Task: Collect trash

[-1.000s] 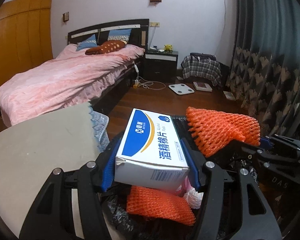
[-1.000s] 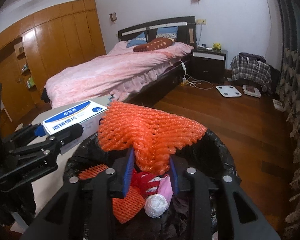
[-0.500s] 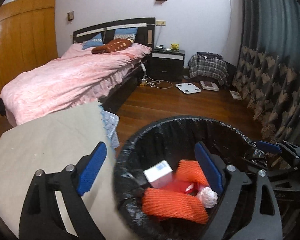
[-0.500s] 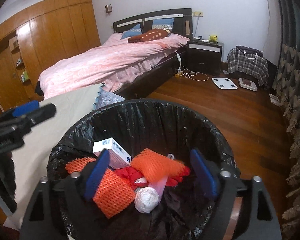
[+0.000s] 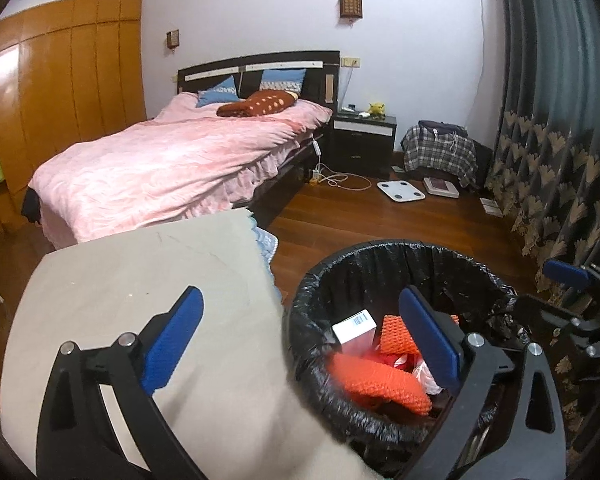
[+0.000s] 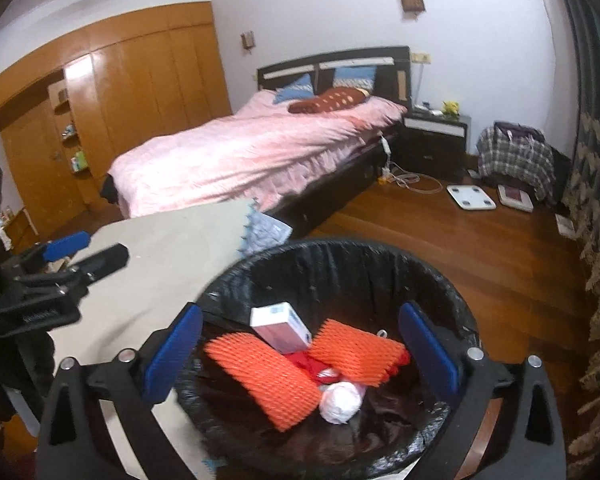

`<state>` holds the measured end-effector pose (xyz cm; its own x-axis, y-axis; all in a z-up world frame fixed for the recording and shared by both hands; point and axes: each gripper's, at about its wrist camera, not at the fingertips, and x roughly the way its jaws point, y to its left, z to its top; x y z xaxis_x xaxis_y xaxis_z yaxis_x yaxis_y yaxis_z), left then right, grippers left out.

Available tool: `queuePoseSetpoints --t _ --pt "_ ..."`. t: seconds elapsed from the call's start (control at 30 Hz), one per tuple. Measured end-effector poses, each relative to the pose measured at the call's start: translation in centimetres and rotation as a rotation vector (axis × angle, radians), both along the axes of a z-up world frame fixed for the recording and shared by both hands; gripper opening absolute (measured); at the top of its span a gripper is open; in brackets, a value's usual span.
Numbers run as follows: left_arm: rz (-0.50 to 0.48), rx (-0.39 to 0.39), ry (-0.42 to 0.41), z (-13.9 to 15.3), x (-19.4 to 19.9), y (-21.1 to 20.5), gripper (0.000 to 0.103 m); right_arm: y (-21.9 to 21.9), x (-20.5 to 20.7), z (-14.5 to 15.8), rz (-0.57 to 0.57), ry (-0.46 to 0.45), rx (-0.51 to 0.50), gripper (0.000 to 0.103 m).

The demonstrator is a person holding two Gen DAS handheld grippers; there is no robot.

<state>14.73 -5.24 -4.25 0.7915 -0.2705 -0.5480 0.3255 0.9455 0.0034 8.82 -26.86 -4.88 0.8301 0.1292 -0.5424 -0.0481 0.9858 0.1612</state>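
Bin (image 6: 440,280) — holds white box (image 6: 280,326), orange foam nets (image 6: 268,376). Left gripper (image 5: 300,344), right gripper (image 6: 300,348): jaws opening wide, empty. Lift clear of liner — avoid snagging.

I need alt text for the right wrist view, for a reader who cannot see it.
The open, empty right gripper hangs over a black-lined trash bin holding orange foam nets, a white box and a white wad. Behind stands a pink bed.
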Motion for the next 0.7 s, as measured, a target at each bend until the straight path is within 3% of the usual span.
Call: queuePoseSetpoints --t 0.27,0.7 --pt "0.041 -0.016 -0.021 1.6 -3.6 2.1 0.096 2.5 -2.5 2.8 0.047 -0.049 -0.008 0.097" --pt "0.101 -0.015 -0.062 3.3 -8.2 4.7 0.096 4.8 -5.2 4.3 0.083 -0.065 -0.014 0.097"
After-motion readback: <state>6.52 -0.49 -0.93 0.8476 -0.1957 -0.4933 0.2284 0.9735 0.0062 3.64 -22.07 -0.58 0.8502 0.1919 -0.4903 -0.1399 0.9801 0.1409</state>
